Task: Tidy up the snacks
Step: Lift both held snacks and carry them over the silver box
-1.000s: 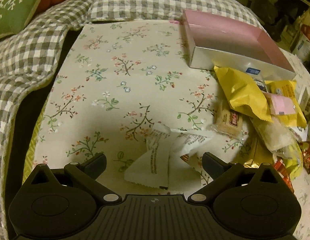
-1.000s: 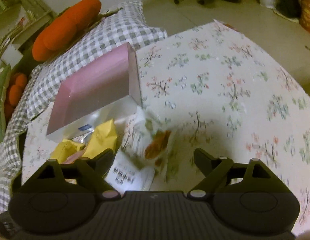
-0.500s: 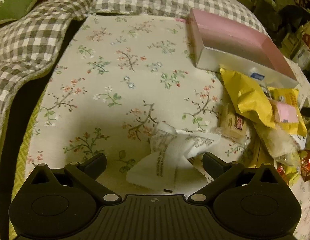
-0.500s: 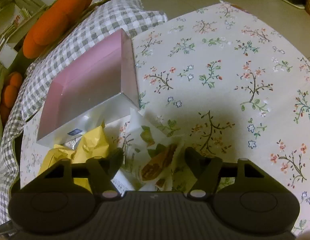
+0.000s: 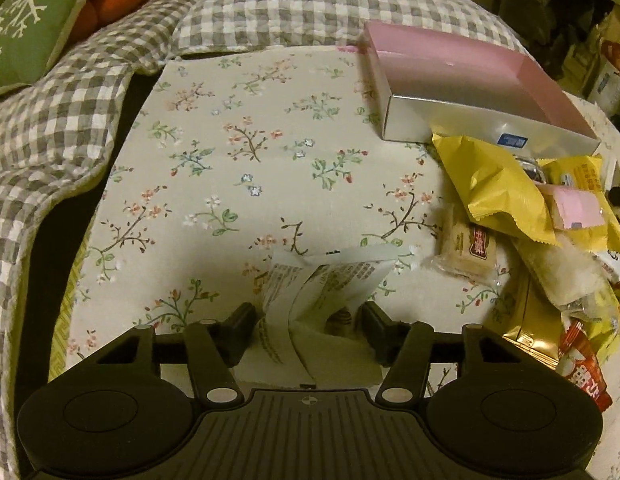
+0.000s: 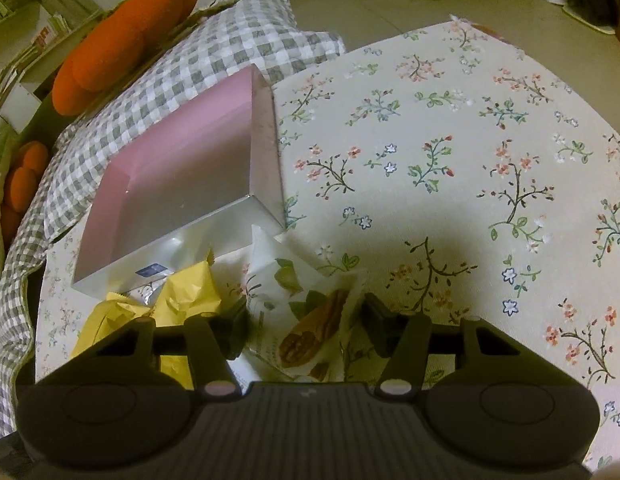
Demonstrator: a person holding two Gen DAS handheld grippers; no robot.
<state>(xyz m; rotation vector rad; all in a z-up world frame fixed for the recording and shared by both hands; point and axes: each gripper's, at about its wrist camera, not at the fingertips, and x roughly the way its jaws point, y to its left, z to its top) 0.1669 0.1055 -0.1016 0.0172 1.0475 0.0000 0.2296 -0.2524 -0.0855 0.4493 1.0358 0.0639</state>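
Desk, round-edged, under a cream cloth printed with small flower sprigs: carries everything listed below. Grey-and-white checked quilt lies along its far side.

Box, shallow, rectangular, pink inside with silver card walls: stands open and appears empty, at the far edge of the snack pile. Judged to be the destination for the snacks.

Pile of loose snacks, mixed wrappers: heaped on the cloth just in front of the box, with a crinkled yellow foil packet uppermost and a small clear-wrapped biscuit with a red label at its near edge.

White packet printed with green leaves and a brown pastry: lies on the cloth beside the pile, between the fingers of the right gripper. Jaws are closing; pads look to be at or near the wrapper's sides, firm contact not certain.

White crumpled packet with printed text on its back: lies apart from the pile, between the fingers of the left gripper. Jaws are closing; pads just short of, or only brushing, the wrapper.

Step in hand, as judged: a two-handed pick-up, one packet each. Next move calls for finishing both closures until the soft wrappers are pinched, lifting clear, then carrying them over the silver wall and releasing inside the box.
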